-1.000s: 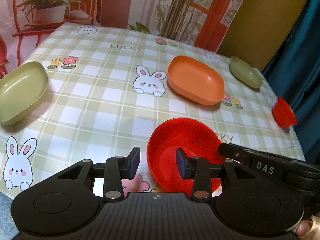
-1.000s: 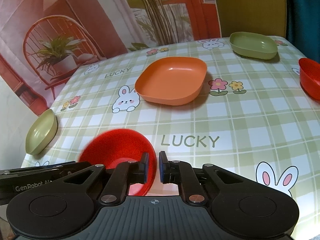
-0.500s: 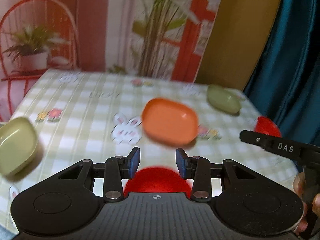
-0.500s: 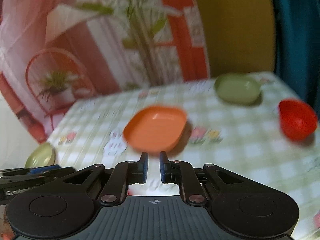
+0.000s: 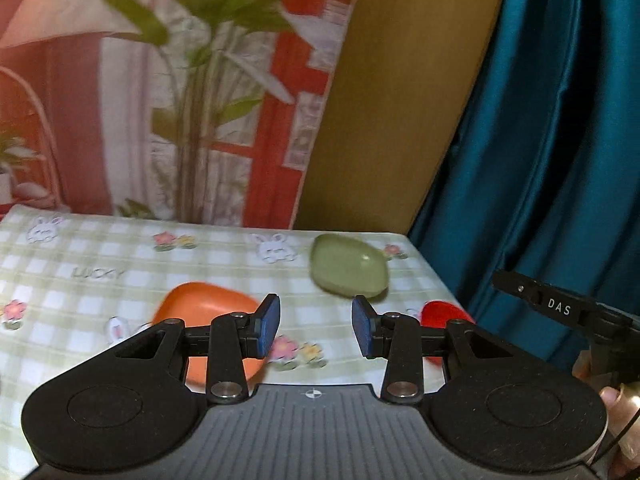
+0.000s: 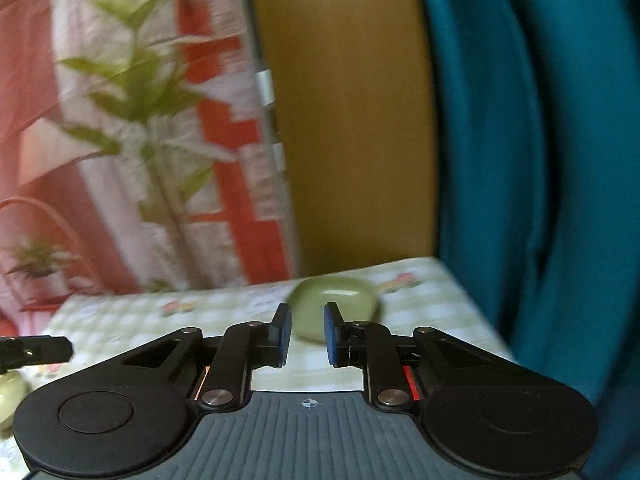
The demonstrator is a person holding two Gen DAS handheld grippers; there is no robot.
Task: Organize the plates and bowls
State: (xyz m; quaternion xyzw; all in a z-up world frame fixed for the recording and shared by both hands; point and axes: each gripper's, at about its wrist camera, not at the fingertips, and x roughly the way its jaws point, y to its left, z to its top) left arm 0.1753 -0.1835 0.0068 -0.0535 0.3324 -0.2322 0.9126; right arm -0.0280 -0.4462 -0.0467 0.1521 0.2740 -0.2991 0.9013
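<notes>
My left gripper (image 5: 316,330) hangs above the checked table (image 5: 80,248), open, with nothing between its blue pads. Behind its left finger lies the orange plate (image 5: 208,306), and a small red bowl (image 5: 438,312) peeks out behind the right finger. A green plate (image 5: 348,270) sits near the table's far right corner. My right gripper (image 6: 307,334) points at that green plate (image 6: 336,300). Its jaws are opening, the gap is narrow and nothing is between them. The right gripper's body (image 5: 560,308) shows at the right edge of the left wrist view.
A teal curtain (image 5: 540,140) hangs just past the table's right edge and a printed backdrop (image 5: 160,100) stands behind it. Another green dish (image 6: 10,390) is at the lower left of the right wrist view, below the left gripper's tip (image 6: 36,350). A hand (image 5: 610,400) holds the right gripper.
Both grippers have risen and swung towards the far right corner. The large red bowl near them has dropped out of view. The right jaws, shut at its rim before, have parted slightly.
</notes>
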